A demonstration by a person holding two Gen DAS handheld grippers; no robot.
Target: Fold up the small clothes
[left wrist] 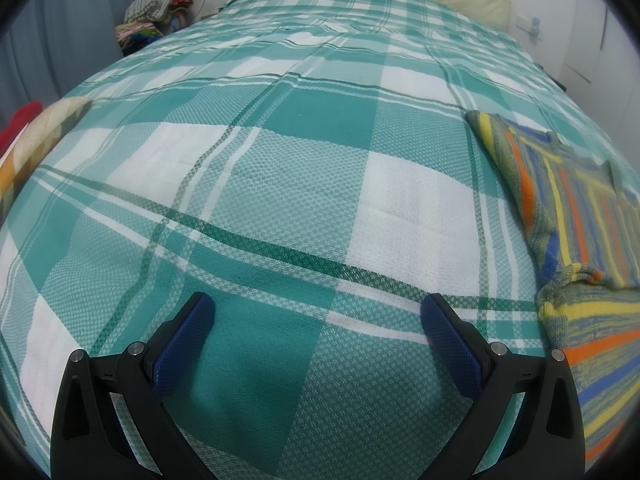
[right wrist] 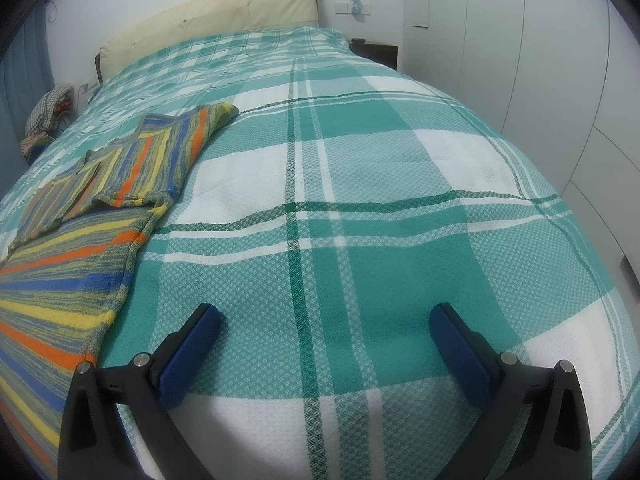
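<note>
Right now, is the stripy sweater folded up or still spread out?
Partly folded. The striped sweater lies flat on the bedspread, with one sleeve turned in across its body. The lower body is spread flat.

Under both tools spreads a bedcover (left wrist: pixel 304 208) checked in teal, pale green and white, crossed by thin dark green lines. The small knitted garment (right wrist: pixel 120 168), to the right of the left gripper (left wrist: pixel 318 312) and to the left of the right gripper (right wrist: pixel 324 322), is striped in yellow, orange, blue and mottled grey-green. Both grippers are black with dark blue textured pads (left wrist: pixel 182 344). Far ahead, the headboard (right wrist: pixel 224 8) is cream.
</note>
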